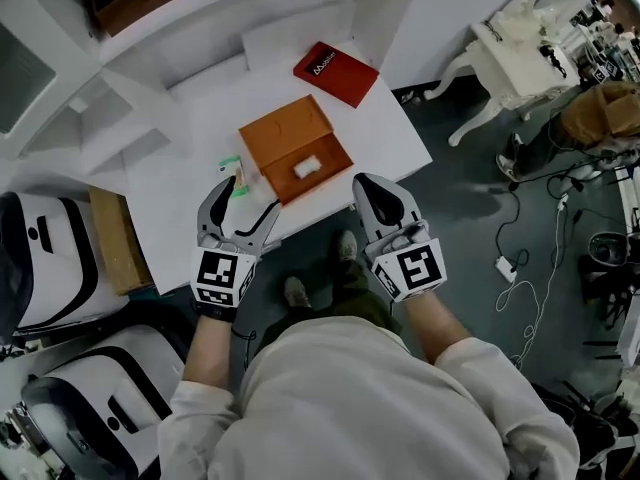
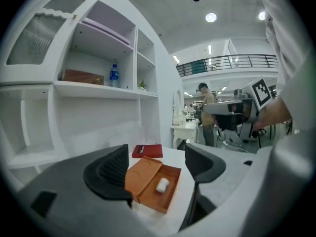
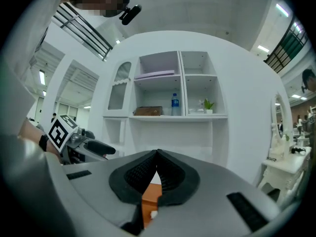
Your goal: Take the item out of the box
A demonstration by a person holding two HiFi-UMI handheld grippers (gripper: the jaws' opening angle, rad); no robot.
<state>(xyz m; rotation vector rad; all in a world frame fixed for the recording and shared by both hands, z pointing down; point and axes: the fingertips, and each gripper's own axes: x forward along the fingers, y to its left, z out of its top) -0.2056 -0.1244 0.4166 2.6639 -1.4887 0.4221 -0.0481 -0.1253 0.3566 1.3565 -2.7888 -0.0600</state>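
An orange box (image 1: pixel 283 131) lies open on the white table (image 1: pixel 190 183), its lid folded back to the left. A small white item (image 1: pixel 306 166) rests in its tray. My left gripper (image 1: pixel 242 206) hovers over the table's front edge, just left of the box, jaws open and nothing between them. The left gripper view looks between its fingers (image 2: pixel 112 169) at the box (image 2: pixel 145 179) and the item (image 2: pixel 162 184). My right gripper (image 1: pixel 370 186) is shut and empty at the box's front right corner. Its view shows a strip of the box (image 3: pixel 150 199) below its closed jaws.
A red flat box (image 1: pixel 335 72) lies at the table's far side. A small green and white object (image 1: pixel 232 168) sits by the left gripper. Shelves behind hold a brown case (image 2: pixel 83 76) and a bottle (image 2: pixel 114 76). A white chair (image 1: pixel 510 48) and cables are on the floor at right.
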